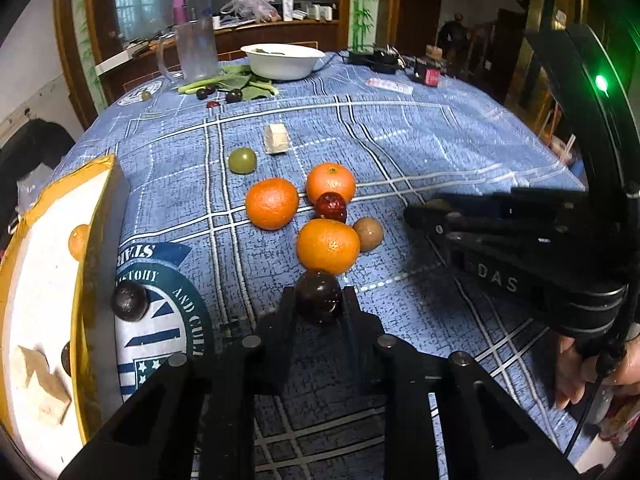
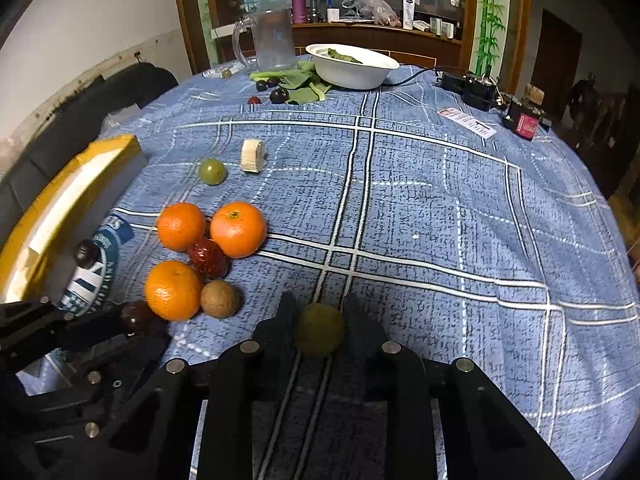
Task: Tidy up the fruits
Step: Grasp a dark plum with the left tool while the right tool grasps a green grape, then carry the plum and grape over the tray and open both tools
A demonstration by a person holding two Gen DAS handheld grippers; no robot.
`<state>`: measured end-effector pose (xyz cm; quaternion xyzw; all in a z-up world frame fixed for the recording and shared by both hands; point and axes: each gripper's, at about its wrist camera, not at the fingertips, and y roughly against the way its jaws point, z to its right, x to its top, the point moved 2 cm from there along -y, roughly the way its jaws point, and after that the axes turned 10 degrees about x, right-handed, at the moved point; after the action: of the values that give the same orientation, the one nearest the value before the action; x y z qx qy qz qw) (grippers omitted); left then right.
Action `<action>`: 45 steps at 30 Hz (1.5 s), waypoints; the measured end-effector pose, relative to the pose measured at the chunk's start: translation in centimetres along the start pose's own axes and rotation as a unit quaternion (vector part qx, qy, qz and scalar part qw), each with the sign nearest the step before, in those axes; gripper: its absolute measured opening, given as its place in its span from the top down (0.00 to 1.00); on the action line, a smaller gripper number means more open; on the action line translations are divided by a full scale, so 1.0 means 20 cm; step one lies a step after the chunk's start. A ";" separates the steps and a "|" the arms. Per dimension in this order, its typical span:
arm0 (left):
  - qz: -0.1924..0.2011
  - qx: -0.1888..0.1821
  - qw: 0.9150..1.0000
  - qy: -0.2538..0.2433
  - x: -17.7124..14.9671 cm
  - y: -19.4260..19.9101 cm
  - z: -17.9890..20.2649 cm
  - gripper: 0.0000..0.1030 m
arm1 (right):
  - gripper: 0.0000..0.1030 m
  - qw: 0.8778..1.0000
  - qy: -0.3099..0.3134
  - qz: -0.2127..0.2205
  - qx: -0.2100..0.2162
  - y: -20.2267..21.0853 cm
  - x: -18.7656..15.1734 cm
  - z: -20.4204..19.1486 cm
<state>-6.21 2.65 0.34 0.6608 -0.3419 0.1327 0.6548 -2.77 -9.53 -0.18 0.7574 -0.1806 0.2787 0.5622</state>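
Note:
My left gripper [image 1: 318, 300] is shut on a dark purple plum [image 1: 319, 297], right in front of three oranges [image 1: 328, 245], a red date [image 1: 331, 206] and a brown kiwi-like fruit [image 1: 368, 233] on the blue tablecloth. My right gripper [image 2: 320, 312] is shut on a yellow-green fruit [image 2: 320, 330]; in the left wrist view the right gripper [image 1: 412, 214] reaches in from the right. The oranges [image 2: 172, 290] and the left gripper [image 2: 138, 322] lie left of it. A green fruit [image 1: 242, 161] sits farther back. A yellow-rimmed white box [image 1: 44, 280] at left holds an orange and wooden blocks.
A dark plum [image 1: 129, 301] rests against the box's side. A wooden block [image 1: 276, 139] lies mid-table. At the back stand a white bowl [image 1: 285, 60], a clear pitcher [image 1: 196, 50], green leaves with small dark fruits [image 1: 234, 95], and cables and chargers [image 1: 384, 60].

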 end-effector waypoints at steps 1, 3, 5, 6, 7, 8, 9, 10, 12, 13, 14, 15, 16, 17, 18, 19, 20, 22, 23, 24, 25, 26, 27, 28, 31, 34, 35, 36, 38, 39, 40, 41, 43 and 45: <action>0.001 -0.005 1.000 0.010 0.00 0.01 -0.02 0.80 | 0.75 1.000 -0.003 0.003 0.005 0.01 0.00 0.00; 0.005 -0.017 0.999 0.032 0.00 0.04 -0.06 0.80 | 0.75 1.000 -0.008 0.008 0.010 0.04 0.00 0.01; 0.015 -0.025 0.998 0.053 0.00 0.09 -0.11 0.80 | 0.75 1.000 -0.009 0.015 0.010 0.07 -0.01 0.00; 0.022 -0.028 0.997 0.065 0.01 0.11 -0.14 0.80 | 0.75 1.000 -0.009 0.019 0.010 0.09 -0.01 -0.01; 0.029 -0.031 0.996 0.076 0.01 0.14 -0.17 0.80 | 0.75 1.000 -0.010 0.022 0.010 0.11 -0.01 -0.01; 0.037 -0.033 0.995 0.089 0.01 0.17 -0.21 0.80 | 0.75 1.000 -0.011 0.024 0.011 0.12 -0.01 -0.02; 0.046 -0.032 0.993 0.101 0.02 0.21 -0.25 0.80 | 0.75 1.000 -0.011 0.027 0.012 0.14 -0.01 -0.03; 0.052 -0.030 0.992 0.110 0.02 0.23 -0.28 0.80 | 0.75 0.999 -0.010 0.030 0.013 0.16 -0.01 -0.05; 0.067 -0.022 0.989 0.132 0.01 0.29 -0.37 0.80 | 0.75 0.999 -0.004 0.035 0.015 0.18 0.00 -0.09; 0.073 -0.015 0.987 0.144 0.00 0.31 -0.42 0.80 | 0.75 0.999 0.001 0.037 0.017 0.19 0.00 -0.11; 0.076 -0.009 0.985 0.152 0.00 0.33 -0.46 0.80 | 0.75 0.999 0.005 0.038 0.019 0.20 0.01 -0.14; 0.079 -0.001 0.984 0.161 -0.01 0.34 -0.51 0.80 | 0.75 0.999 0.010 0.040 0.023 0.21 0.02 -0.17; 0.080 0.007 0.982 0.170 -0.03 0.35 -0.56 0.80 | 0.75 0.999 0.015 0.043 0.028 0.22 0.03 -0.21; 0.081 0.015 0.980 0.181 -0.04 0.36 -0.61 0.80 | 0.75 0.998 0.020 0.045 0.035 0.23 0.04 -0.24; 0.081 0.024 0.978 0.191 -0.06 0.37 -0.66 0.80 | 0.75 0.997 0.026 0.049 0.046 0.25 0.05 -0.29; 0.081 0.033 0.976 0.200 -0.08 0.38 -0.70 0.80 | 0.75 0.997 0.032 0.053 0.057 0.27 0.06 -0.34; 0.082 0.046 0.973 0.209 -0.11 0.39 -0.76 0.80 | 0.75 0.995 0.037 0.056 0.068 0.28 0.08 -0.39; 0.082 0.070 0.969 0.222 -0.15 0.41 -0.84 0.80 | 0.75 0.992 0.047 0.059 0.096 0.29 0.10 -0.48; 0.081 0.083 0.967 0.229 -0.17 0.41 -0.88 0.80 | 0.75 0.990 0.053 0.060 0.114 0.29 0.11 -0.54; 0.078 0.093 0.964 0.236 -0.19 0.41 -0.92 0.80 | 0.74 0.988 0.058 0.058 0.128 0.28 0.12 -0.60; 0.075 0.098 0.962 0.245 -0.21 0.40 -0.96 0.80 | 0.74 0.986 0.063 0.054 0.142 0.27 0.13 -0.65; 0.071 0.100 0.959 0.256 -0.23 0.40 -1.01 0.80 | 0.74 0.984 0.069 0.048 0.157 0.25 0.14 -0.71; 0.067 0.103 0.956 0.265 -0.25 0.39 -1.05 0.80 | 0.74 0.981 0.075 0.040 0.174 0.23 0.15 -0.77; 0.064 0.109 0.954 0.273 -0.26 0.38 -1.08 0.80 | 0.74 0.978 0.079 0.033 0.188 0.20 0.16 -0.83; 0.058 0.117 0.949 0.286 -0.30 0.37 -1.15 0.80 | 0.74 0.970 0.087 0.005 0.226 0.11 0.16 -0.99; 0.054 0.120 0.946 0.297 -0.34 0.36 -1.20 0.80 | 0.74 0.963 0.098 -0.017 0.251 0.03 0.13 -1.10; 0.052 0.121 0.945 0.300 -0.35 0.35 -1.21 0.80 | 0.74 0.961 0.099 -0.023 0.257 0.01 0.12 -1.13; 0.052 0.122 0.944 0.301 -0.36 0.35 -1.22 0.80 | 0.74 0.959 0.099 -0.029 0.265 -0.01 0.10 -1.16; 0.052 0.124 0.943 0.304 -0.37 0.35 -1.24 0.80 | 0.74 0.957 0.100 -0.037 0.269 -0.05 0.09 -1.18; 0.053 0.124 0.943 0.305 -0.38 0.35 -1.24 0.80 | 0.74 0.958 0.106 -0.038 0.265 -0.06 0.08 -1.19; 0.052 0.126 0.942 0.306 -0.38 0.34 -1.25 0.80 | 0.74 0.959 0.114 -0.036 0.258 -0.06 0.07 -1.21; 0.051 0.128 0.942 0.306 -0.39 0.34 -1.25 0.80 | 0.74 0.959 0.121 -0.036 0.253 -0.07 0.06 -1.22; 0.047 0.131 0.941 0.309 -0.39 0.33 -1.26 0.80 | 0.74 0.959 0.130 -0.043 0.247 -0.10 0.05 -1.26; 0.041 0.131 0.940 0.313 -0.40 0.32 -1.27 0.79 | 0.74 0.959 0.137 -0.052 0.244 -0.13 0.03 -1.28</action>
<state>-9.10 29.82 3.01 0.6512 -0.1264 0.4027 0.6307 -6.36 15.69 3.77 0.8343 0.0110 0.3859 0.3936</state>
